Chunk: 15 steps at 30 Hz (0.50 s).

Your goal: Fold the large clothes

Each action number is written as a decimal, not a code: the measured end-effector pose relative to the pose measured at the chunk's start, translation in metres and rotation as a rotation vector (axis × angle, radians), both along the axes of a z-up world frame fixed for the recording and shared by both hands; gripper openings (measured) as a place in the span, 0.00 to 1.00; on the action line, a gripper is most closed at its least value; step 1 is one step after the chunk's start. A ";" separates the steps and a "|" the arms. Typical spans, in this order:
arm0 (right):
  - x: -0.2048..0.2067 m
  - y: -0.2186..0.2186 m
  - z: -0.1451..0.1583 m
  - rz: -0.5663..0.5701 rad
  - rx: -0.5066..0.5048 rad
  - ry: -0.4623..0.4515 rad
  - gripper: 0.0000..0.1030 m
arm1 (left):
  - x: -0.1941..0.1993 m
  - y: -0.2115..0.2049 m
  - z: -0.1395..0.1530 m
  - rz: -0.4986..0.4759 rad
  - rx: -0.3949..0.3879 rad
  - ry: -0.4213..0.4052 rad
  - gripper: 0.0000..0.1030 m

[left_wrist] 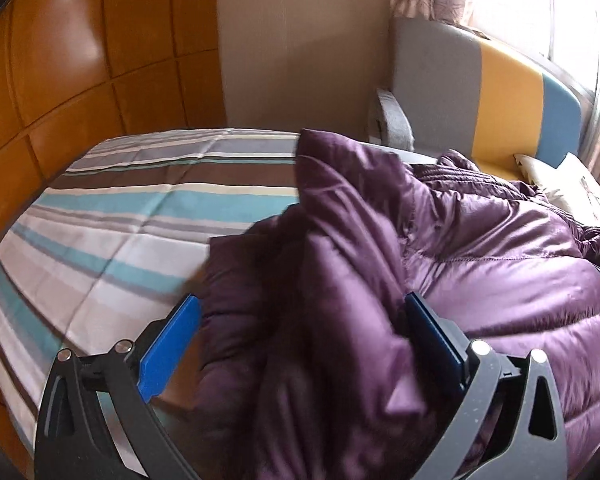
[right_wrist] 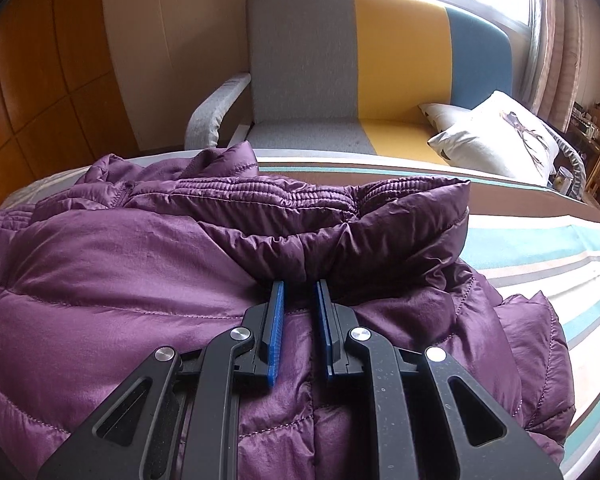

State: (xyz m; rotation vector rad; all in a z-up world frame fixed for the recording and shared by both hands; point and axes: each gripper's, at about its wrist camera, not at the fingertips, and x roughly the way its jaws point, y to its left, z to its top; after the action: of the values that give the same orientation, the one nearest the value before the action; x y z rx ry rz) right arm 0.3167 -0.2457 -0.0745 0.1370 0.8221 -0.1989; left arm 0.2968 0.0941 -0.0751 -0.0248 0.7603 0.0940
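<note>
On bed | left claw wide, straddling purple jacket | right claw pinching jacket fold

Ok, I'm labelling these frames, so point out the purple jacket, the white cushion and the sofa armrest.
purple jacket [right_wrist: 140, 264]: right wrist view, on its smooth quilted panel.
white cushion [right_wrist: 496, 140]: right wrist view, on its front face.
sofa armrest [right_wrist: 216, 112]: right wrist view, on the grey padded arm.
</note>
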 end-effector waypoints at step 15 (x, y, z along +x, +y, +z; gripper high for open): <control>0.000 -0.001 -0.001 0.000 0.005 -0.001 0.15 | 0.007 0.023 -0.017 -0.017 -0.180 0.096 0.98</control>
State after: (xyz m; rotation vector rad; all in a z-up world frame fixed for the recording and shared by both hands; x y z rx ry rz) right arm 0.3169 -0.2465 -0.0754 0.1422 0.8215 -0.1971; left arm 0.3043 0.1167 -0.0923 -0.1865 0.8627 0.0104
